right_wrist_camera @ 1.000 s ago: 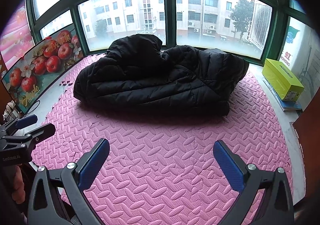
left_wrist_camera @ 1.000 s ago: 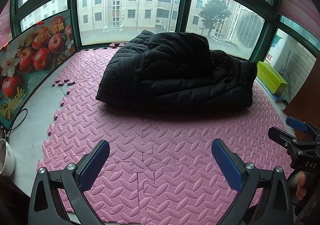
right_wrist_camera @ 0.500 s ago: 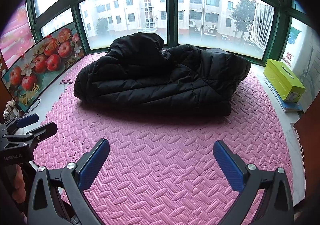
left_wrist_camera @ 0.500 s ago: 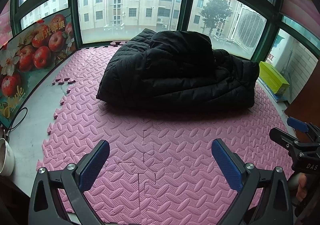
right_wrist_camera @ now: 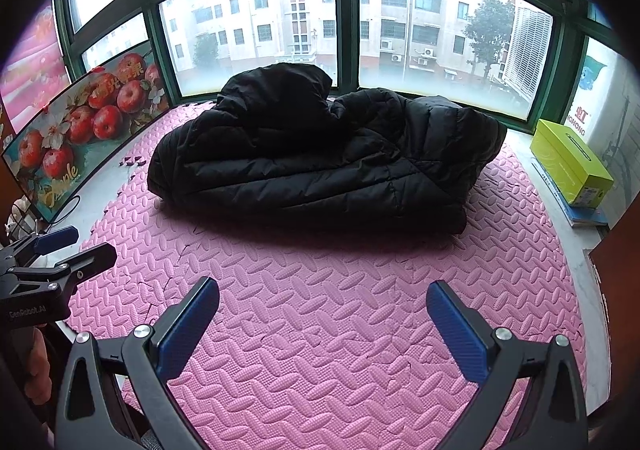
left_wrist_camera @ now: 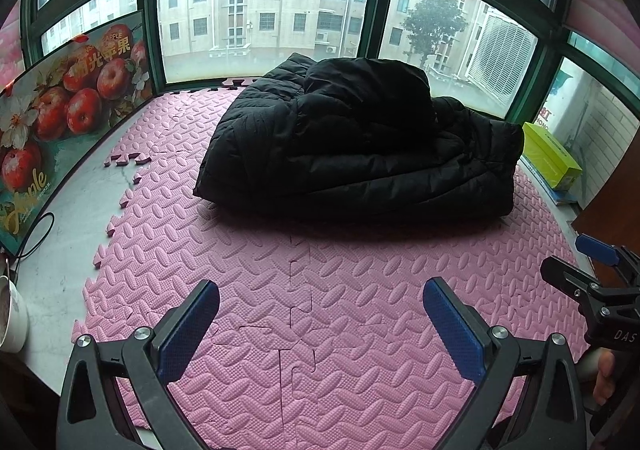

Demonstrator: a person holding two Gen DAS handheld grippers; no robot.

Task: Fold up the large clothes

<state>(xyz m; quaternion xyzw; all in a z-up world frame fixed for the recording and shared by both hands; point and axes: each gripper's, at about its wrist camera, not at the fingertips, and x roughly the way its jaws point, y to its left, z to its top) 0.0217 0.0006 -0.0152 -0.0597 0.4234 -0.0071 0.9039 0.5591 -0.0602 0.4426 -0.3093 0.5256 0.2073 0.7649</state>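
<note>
my left gripper (left_wrist_camera: 320, 324) and right gripper (right_wrist_camera: 322, 326) hang over the mat's (right_wrist_camera: 340, 290) near edge, jaws wide, holding nothing. the black jacket (right_wrist_camera: 320, 166) lies toward the mat's far edge, bundled in rough layers, so i judge the folding mostly done, maybe needing tidying.

White cup (left_wrist_camera: 12, 314) cut by left edge, apple poster (right_wrist_camera: 80, 130) small print unreadable, jacket (left_wrist_camera: 360, 146) folds hidden

Black jacket (left_wrist_camera: 360, 146) on pink mat (left_wrist_camera: 320, 290)
</note>
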